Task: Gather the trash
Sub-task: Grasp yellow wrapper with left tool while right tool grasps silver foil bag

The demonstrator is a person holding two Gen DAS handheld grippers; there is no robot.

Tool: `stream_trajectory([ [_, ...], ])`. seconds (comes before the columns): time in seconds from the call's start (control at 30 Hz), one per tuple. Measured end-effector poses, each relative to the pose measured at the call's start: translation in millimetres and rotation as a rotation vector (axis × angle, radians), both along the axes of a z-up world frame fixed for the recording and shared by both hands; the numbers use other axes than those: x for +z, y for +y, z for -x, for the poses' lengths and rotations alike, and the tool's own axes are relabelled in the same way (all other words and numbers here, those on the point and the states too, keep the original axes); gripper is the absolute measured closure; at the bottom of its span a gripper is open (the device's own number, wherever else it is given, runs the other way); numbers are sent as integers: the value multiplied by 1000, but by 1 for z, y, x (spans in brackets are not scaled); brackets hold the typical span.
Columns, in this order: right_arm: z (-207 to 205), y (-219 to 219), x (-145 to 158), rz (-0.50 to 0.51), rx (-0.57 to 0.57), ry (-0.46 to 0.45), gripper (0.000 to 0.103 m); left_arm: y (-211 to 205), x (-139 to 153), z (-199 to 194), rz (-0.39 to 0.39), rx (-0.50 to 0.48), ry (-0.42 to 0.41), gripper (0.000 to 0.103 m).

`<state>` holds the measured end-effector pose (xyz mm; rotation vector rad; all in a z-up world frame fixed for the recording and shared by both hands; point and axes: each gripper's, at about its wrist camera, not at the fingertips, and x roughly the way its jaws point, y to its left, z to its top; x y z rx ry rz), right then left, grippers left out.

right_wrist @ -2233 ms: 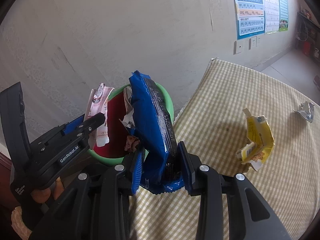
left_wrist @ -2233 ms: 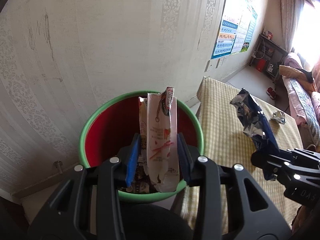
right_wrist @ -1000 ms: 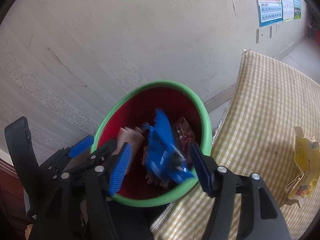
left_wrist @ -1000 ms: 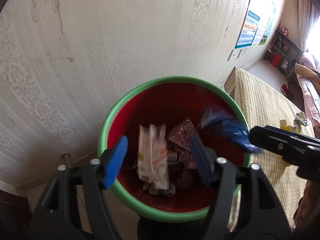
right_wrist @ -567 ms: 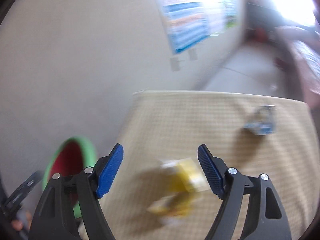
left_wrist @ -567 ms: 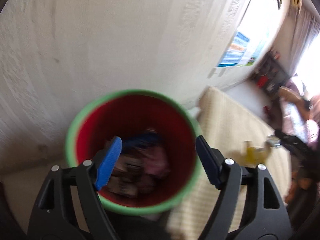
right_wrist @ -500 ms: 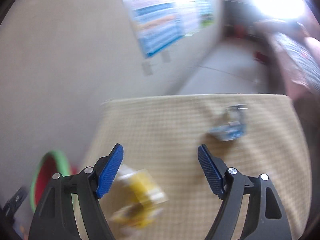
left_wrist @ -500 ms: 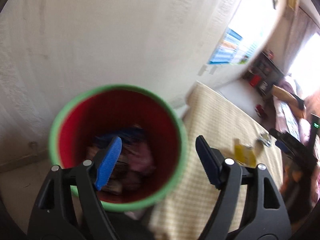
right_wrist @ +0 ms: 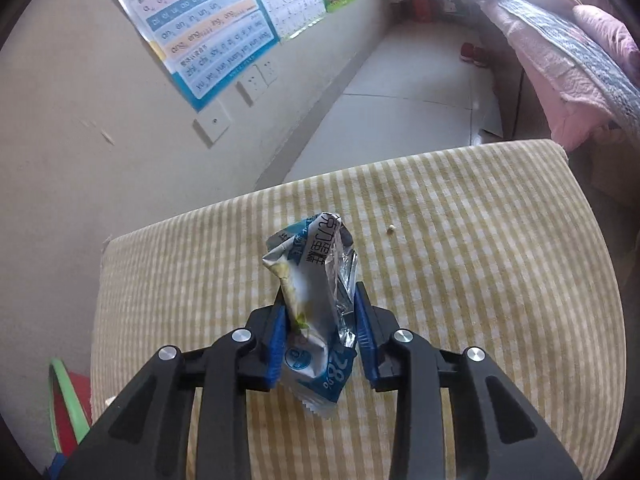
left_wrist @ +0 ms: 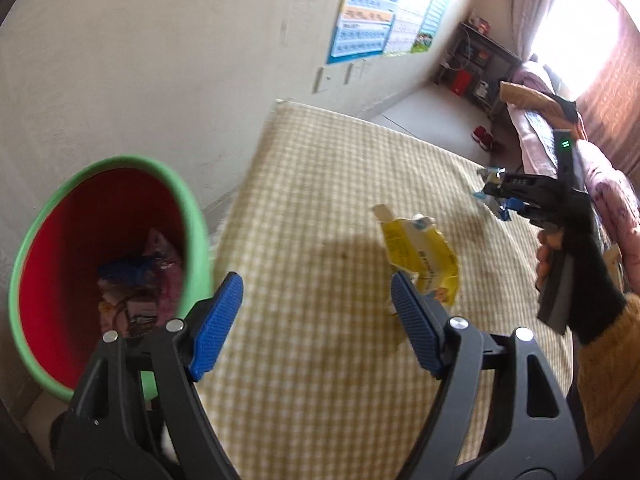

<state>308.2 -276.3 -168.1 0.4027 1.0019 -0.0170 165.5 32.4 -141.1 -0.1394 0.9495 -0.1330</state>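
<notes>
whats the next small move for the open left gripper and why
Probably ease the left gripper forward and right so its open jaws straddle the crumpled yellow snack wrapper lying on the checked yellow tablecloth. The left is empty, the wrapper sits just beyond its right finger, and the right gripper already clamps a silver-blue foil wrapper.
</notes>
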Motion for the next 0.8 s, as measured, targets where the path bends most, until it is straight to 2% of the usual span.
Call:
stream_trajectory([
  [0.17, 59, 8, 27, 12, 98, -83, 73, -42, -10, -22, 2, -76, 16, 30],
  [0.3, 111, 14, 34, -12, 140, -95, 73, -71, -20, -37, -7, -134, 27, 30],
  [0.5, 168, 18, 30, -58, 137, -80, 72, -96, -48, -58, -58, -172, 107, 30],
  [0.53, 173, 18, 29, -60, 136, -77, 72, -98, -53, -59, -67, -175, 125, 34],
  [0.57, 177, 17, 29, -61, 136, -75, 72, -99, -55, -58, -64, -179, 134, 43],
  [0.7, 182, 17, 33, -70, 140, -86, 72, -102, -53, -50, -79, -179, 127, 49],
  [0.77, 184, 18, 37, -71, 146, -96, 72, -100, -45, -42, -85, -185, 105, 63],
  [0.8, 186, 20, 39, -71, 150, -101, 72, -99, -40, -37, -89, -184, 91, 64],
])
